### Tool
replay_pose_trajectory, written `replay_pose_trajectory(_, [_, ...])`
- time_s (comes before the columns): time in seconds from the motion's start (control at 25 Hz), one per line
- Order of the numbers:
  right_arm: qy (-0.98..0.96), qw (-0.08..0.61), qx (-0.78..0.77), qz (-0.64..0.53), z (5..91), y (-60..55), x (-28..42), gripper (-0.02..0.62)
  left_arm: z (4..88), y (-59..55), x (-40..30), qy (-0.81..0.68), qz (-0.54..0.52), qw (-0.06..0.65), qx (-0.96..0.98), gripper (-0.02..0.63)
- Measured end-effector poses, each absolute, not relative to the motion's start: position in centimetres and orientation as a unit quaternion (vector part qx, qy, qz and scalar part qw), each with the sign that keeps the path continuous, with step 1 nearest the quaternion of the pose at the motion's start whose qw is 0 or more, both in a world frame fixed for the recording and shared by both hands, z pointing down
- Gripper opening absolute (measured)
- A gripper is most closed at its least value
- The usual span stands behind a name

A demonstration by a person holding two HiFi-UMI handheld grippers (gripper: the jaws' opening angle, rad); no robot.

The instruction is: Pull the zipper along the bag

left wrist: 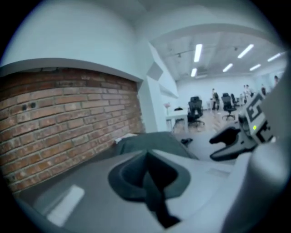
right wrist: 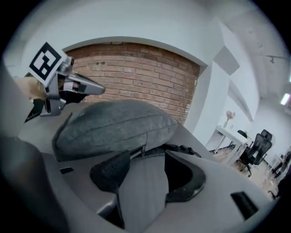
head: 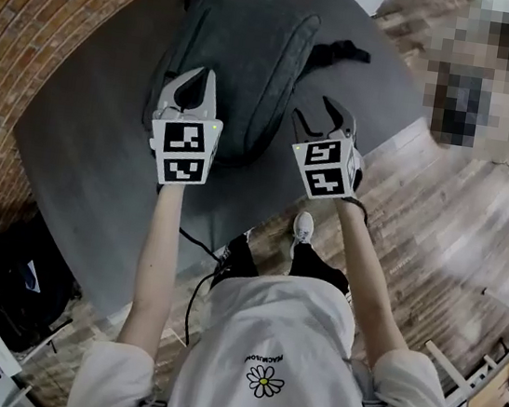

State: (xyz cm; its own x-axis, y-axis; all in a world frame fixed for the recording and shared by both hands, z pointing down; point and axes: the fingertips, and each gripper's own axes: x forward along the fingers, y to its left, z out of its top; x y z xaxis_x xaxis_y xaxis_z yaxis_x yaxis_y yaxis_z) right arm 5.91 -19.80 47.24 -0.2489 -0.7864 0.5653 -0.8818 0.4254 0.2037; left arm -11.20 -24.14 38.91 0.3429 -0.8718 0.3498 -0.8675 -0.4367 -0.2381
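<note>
Zipper pull (right wrist: 144, 149) on the bag (right wrist: 113, 123) barely shows beyond spread right tongs (right wrist: 148, 157).

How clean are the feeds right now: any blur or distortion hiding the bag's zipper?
Left gripper view: smeared, fisheye bowing the brick wall. Right gripper view: sharper, zipper pull legible on the bag. Head view: crisp, but the dark bag shows no zipper detail.
</note>
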Motion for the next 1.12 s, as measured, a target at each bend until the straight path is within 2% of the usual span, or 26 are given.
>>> replay_pose_trajectory(0.16, [-0.782,0.362,0.504,0.069,51.0,-21.9,5.7,0.219,42.8,-25.3,-10.1,0.518,-0.272,-0.01,-0.811,0.008])
replay_pose_trajectory(0.32, [-0.783,0.387,0.486,0.042,52.1,-23.5,5.0,0.212,43.7,-25.5,-9.8,0.517,-0.283,-0.019,-0.807,0.006])
replay_pose_trajectory(0.68, [-0.766,0.406,0.497,-0.013,54.0,-25.7,4.5,0.181,44.5,-25.8,-9.7,0.523,-0.274,-0.031,-0.807,0.006])
replay_pose_trajectory(0.84, [-0.761,0.395,0.515,-0.022,53.8,-25.7,4.5,0.164,44.6,-25.9,-9.7,0.521,-0.272,-0.035,-0.808,0.006])
replay_pose_trajectory(0.88, [-0.761,0.388,0.521,-0.018,53.6,-25.7,4.5,0.155,44.6,-26.0,-9.7,0.521,-0.272,-0.036,-0.808,0.006])
replay_pose_trajectory(0.96, [-0.761,0.375,0.529,-0.012,53.3,-25.8,4.4,0.058,44.6,-26.0,-9.8,0.522,-0.269,-0.035,-0.809,0.006])
replay_pose_trajectory(1.0, [-0.761,0.372,0.531,-0.012,53.2,-25.8,4.2,0.039,44.6,-26.0,-9.8,0.523,-0.268,-0.035,-0.808,0.006])
replay_pose_trajectory(1.12, [-0.761,0.374,0.53,-0.021,53.2,-25.7,4.2,0.035,44.7,-25.9,-9.8,0.523,-0.266,-0.037,-0.809,0.006])
